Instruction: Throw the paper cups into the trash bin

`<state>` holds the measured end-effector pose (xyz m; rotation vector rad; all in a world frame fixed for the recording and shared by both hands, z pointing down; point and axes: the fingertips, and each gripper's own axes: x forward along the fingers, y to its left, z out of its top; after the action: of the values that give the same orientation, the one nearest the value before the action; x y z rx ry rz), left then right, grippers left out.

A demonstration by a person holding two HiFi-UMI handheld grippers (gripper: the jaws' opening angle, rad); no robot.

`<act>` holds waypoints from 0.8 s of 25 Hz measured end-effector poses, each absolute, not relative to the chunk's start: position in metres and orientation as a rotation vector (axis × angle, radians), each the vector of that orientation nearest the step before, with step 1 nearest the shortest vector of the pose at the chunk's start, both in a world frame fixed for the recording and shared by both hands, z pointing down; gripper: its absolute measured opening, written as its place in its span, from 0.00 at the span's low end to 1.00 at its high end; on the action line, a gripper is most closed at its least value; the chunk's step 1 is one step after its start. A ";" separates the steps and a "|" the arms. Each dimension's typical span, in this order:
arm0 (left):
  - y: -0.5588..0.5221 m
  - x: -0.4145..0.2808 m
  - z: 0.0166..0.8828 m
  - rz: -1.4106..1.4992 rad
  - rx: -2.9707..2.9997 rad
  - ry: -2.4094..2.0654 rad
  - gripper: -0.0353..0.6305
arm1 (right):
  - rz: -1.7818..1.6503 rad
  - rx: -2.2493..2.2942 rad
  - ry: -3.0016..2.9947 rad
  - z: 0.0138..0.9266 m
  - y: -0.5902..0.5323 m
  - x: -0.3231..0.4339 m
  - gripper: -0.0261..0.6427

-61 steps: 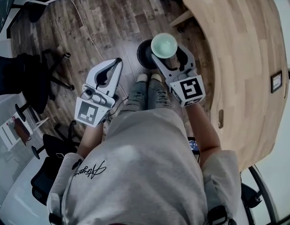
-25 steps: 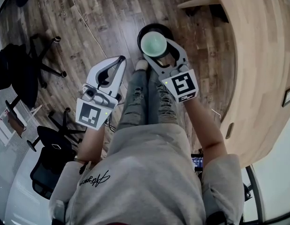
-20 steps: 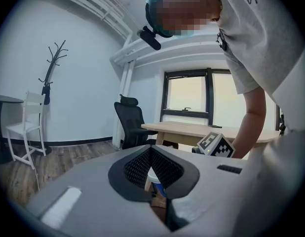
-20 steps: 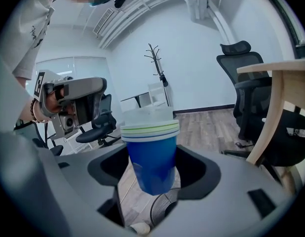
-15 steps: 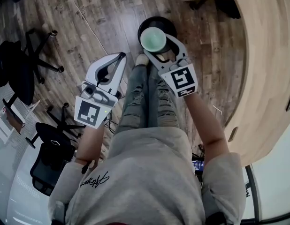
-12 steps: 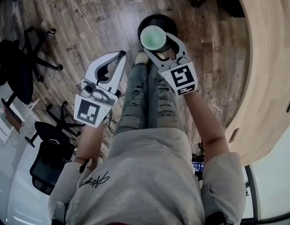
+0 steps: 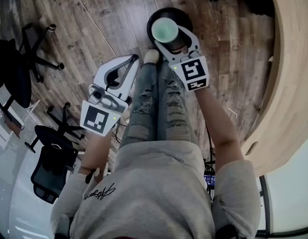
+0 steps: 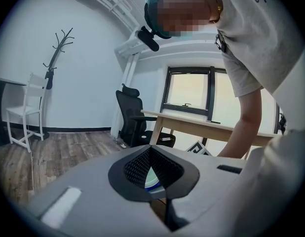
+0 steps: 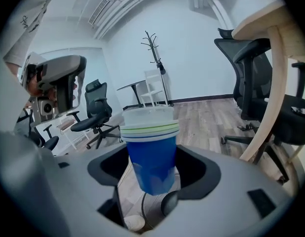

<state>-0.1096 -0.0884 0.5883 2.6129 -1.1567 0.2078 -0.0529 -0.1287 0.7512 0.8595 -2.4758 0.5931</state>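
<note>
A stack of blue paper cups (image 9: 151,147) with pale rims stands upright between the jaws of my right gripper (image 9: 153,172), which is shut on it. From the head view, the cups (image 7: 164,29) and the right gripper (image 7: 171,38) hang directly over the round black trash bin (image 7: 180,15) on the wooden floor. My left gripper (image 7: 131,59) is lower and to the left, beside the person's left leg. It is shut and holds nothing, and its mesh pads (image 8: 137,164) meet at the tip.
A curved wooden table (image 7: 288,83) runs down the right side. Black office chairs (image 7: 24,68) stand on the left, with another (image 7: 52,163) below them. The person's legs and a light shoe (image 7: 152,56) are just below the bin. A chair and a desk leg (image 9: 271,98) are close on the right.
The right gripper has carried the cups from the bin's near-right edge to over its opening. The left gripper has kept its place beside the leg.
</note>
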 end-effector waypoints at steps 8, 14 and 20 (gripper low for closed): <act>-0.094 -0.111 0.601 0.188 2.633 -1.158 0.06 | 0.594 0.857 -2.391 0.801 -0.124 -0.048 0.50; -0.079 -0.116 0.624 0.217 2.575 -1.142 0.06 | 0.610 0.848 -2.318 0.836 -0.116 -0.045 0.50; -0.074 -0.112 0.635 0.234 2.577 -1.100 0.06 | 0.632 0.847 -2.236 0.872 -0.116 -0.036 0.50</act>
<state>-0.1117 -0.0739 0.6346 2.5771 -1.1004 0.2341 -0.0355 -0.1158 0.8716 0.8473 -2.2358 0.6322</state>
